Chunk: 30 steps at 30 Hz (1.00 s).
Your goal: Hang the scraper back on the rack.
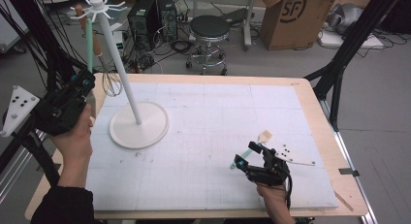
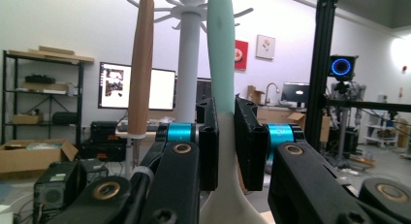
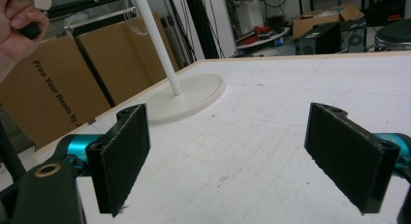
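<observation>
My left gripper (image 1: 86, 84) is raised at the table's left edge, shut on a utensil with a mint-green handle (image 1: 89, 40) that points straight up beside the white hook rack (image 1: 121, 64). In the left gripper view both pads press on this handle (image 2: 222, 78), and its pale lower part runs down between the jaws. A whisk with a wooden handle (image 2: 140, 64) hangs from the rack next to it, its wires (image 1: 112, 83) below. My right gripper (image 1: 248, 155) rests low over the front right of the table, open, with nothing between its pads (image 3: 123, 156).
The rack's round base (image 1: 139, 124) stands on the white table mat (image 1: 203, 117). A small beige thing (image 1: 265, 135) lies just beyond the right gripper. Behind the table are a stool (image 1: 209, 27), a cardboard box (image 1: 295, 15) and black frame posts (image 1: 349, 44).
</observation>
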Each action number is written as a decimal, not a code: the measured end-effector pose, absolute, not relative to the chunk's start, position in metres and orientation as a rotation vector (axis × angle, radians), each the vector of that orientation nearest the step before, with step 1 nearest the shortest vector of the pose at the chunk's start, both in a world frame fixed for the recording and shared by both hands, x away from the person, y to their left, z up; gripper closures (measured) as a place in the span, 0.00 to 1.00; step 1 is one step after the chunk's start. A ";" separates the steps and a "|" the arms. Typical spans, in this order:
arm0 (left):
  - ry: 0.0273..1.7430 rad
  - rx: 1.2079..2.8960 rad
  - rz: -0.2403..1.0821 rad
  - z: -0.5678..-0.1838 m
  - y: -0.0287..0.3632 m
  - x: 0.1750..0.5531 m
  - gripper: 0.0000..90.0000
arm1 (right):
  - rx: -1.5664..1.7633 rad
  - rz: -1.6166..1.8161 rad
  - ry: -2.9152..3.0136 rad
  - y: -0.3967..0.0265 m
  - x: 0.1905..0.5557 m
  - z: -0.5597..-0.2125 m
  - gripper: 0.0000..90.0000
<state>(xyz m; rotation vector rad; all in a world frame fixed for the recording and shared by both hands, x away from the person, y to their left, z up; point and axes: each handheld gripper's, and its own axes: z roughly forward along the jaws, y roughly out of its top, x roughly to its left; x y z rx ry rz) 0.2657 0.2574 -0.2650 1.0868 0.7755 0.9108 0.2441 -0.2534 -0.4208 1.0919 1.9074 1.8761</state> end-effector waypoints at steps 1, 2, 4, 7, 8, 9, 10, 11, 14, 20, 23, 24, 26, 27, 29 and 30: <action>0.777 1.090 0.914 -0.265 0.257 0.266 0.90 | 1.092 1.876 1.906 -0.253 0.244 -0.421 0.17; 0.784 1.092 0.916 -0.265 0.256 0.267 0.90 | 1.096 1.876 1.906 -0.253 0.244 -0.421 0.17; 0.793 1.096 0.932 -0.265 0.256 0.267 0.90 | 1.090 1.875 1.901 -0.253 0.245 -0.421 0.17; 0.806 1.094 0.945 -0.264 0.255 0.268 0.90 | 1.096 1.875 1.904 -0.254 0.244 -0.421 0.17; 0.810 1.098 0.951 -0.263 0.254 0.269 0.90 | 1.098 1.879 1.904 -0.254 0.244 -0.421 0.17; 0.812 1.097 0.953 -0.263 0.254 0.269 0.90 | 1.092 1.879 1.902 -0.254 0.244 -0.421 0.17; 0.815 1.099 0.957 -0.263 0.253 0.270 0.90 | 1.093 1.880 1.900 -0.254 0.244 -0.421 0.17; 0.818 1.097 0.956 -0.263 0.253 0.270 0.90 | 1.096 1.882 1.899 -0.254 0.244 -0.421 0.17; 0.825 1.094 0.951 -0.264 0.253 0.272 0.90 | 1.099 1.885 1.899 -0.254 0.244 -0.421 0.17; 0.852 1.084 0.914 -0.265 0.256 0.282 0.90 | 1.093 1.888 1.893 -0.255 0.244 -0.420 0.17; 0.862 1.083 0.895 -0.266 0.258 0.286 0.90 | 1.094 1.884 1.889 -0.255 0.244 -0.420 0.17; 0.864 1.075 0.882 -0.267 0.259 0.288 0.90 | 1.096 1.885 1.893 -0.255 0.244 -0.420 0.17; 0.869 1.071 0.872 -0.267 0.261 0.289 0.90 | 1.095 1.881 1.893 -0.256 0.244 -0.420 0.17; 0.871 1.061 0.864 -0.267 0.261 0.290 0.90 | 1.095 1.883 1.891 -0.255 0.244 -0.420 0.17; 0.870 1.061 0.855 -0.268 0.261 0.290 0.90 | 1.099 1.884 1.891 -0.256 0.244 -0.420 0.17; 0.872 1.064 0.852 -0.268 0.262 0.291 0.90 | 1.101 1.883 1.889 -0.256 0.244 -0.420 0.17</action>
